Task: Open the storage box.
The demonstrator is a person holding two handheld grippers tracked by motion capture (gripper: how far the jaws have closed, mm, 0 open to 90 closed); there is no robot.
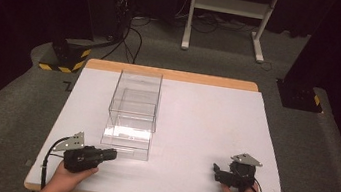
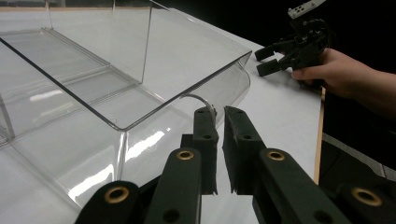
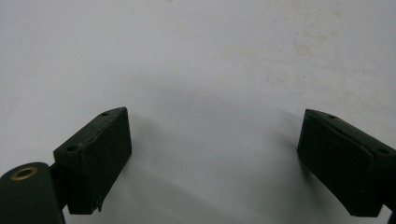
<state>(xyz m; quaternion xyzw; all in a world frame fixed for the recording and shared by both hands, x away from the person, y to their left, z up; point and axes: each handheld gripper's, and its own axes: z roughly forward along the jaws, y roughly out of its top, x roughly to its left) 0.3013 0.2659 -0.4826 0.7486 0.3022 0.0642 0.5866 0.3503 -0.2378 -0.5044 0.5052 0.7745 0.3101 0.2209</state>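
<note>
- Left gripper (image 1: 111,154): jaws nearly shut, nothing between them, near table edge, tips just beside the box's near corner.
- Right gripper (image 1: 216,173): jaws wide apart, empty, over bare table (image 1: 204,126).
- Clear box (image 1: 133,116): left of centre, farther back.

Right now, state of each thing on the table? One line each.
Clear plastic box: upright, open at the top, nothing visible inside, not held.
Left gripper: jaws nearly shut with a thin gap, nothing between them, close to the box's near end.
Right gripper: jaws wide open, nothing held, over the bare white table.
</note>
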